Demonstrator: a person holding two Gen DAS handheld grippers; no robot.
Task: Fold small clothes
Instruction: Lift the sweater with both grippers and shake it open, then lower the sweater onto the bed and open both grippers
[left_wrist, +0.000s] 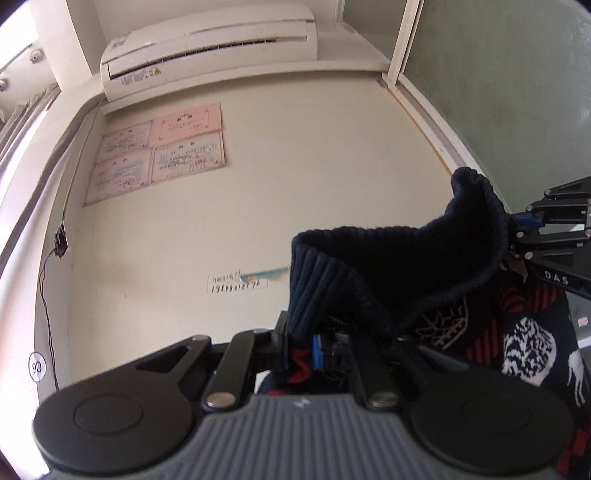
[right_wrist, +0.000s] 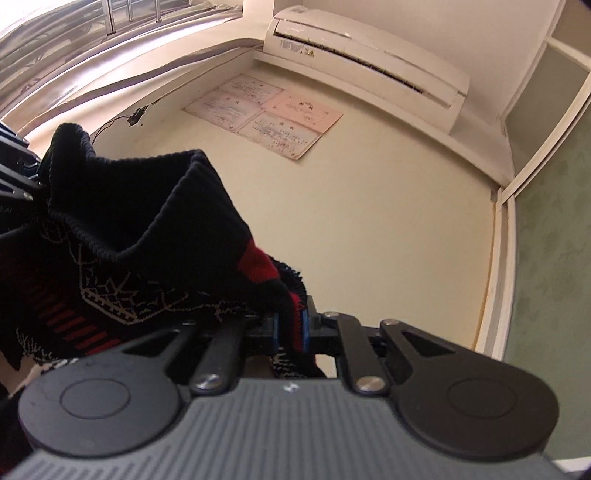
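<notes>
**Ana:** Up in the air, well off any surface, hangs the knitted sweater, a dark navy one with red and white patterns. Its ribbed collar stands open between the two tools.

**Ben:** Who has hold of it?

**Ana:** Both. The left gripper has its jaws closed down on the fabric at one side of the collar, with knit bunched between the blue pads. The right gripper is likewise closed on the knit at the other side; red and navy cloth is pinched between its pads.

**Ben:** How far along would you say the folding is?

**Ana:** Early, by my judgement. The garment is only lifted and spread at the shoulders. No fold is visible, and no table or bed shows in either view, so laying it flat and every fold seem left to do.

**Ben:** Counts?

**Ana:** One sweater, two grippers. Both cameras point at a cream wall carrying one air conditioner and four pinned paper sheets. Whether other small clothes wait below, I cannot tell.
</notes>
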